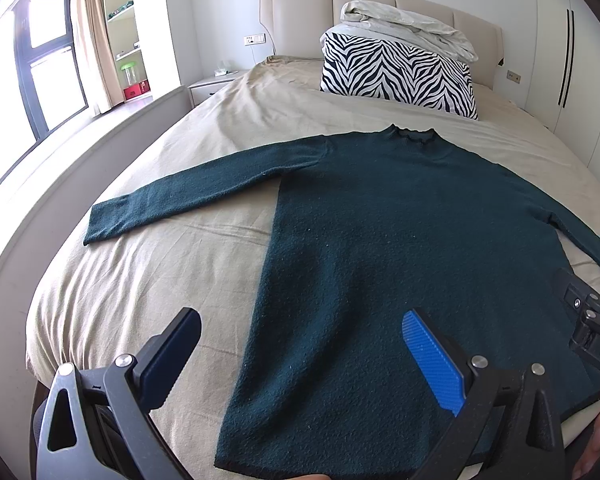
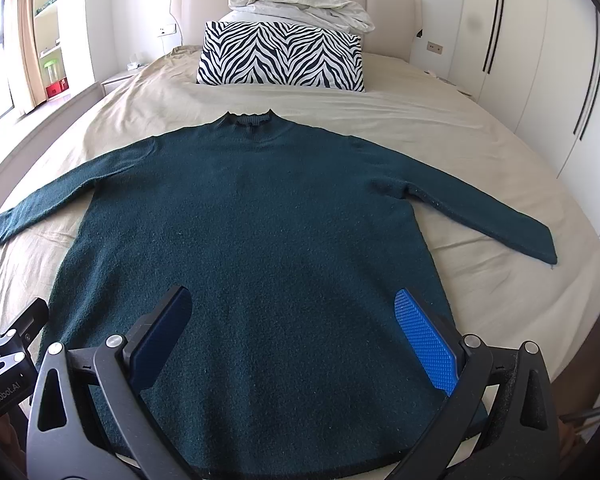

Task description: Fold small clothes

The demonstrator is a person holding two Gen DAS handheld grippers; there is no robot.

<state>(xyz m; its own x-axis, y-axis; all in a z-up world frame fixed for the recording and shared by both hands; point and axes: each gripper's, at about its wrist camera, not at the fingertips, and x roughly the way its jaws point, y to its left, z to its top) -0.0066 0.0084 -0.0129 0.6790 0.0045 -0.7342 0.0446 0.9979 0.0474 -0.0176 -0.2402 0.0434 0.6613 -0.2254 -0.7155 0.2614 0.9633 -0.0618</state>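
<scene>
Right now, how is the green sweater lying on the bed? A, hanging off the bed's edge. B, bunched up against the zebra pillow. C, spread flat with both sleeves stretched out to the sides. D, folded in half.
C: the green sweater lies flat on the bed, one sleeve out to each side, apart from the zebra pillow.

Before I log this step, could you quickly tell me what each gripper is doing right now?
Left gripper: open, holding nothing, over the sweater.
Right gripper: open, holding nothing, over the sweater's lower part.

Bare sheet (image 2: 480, 292) lay open at three and nine o'clock of the sweater (image 2: 252, 240); zebra pillow (image 2: 280, 56) blocked twelve.
</scene>
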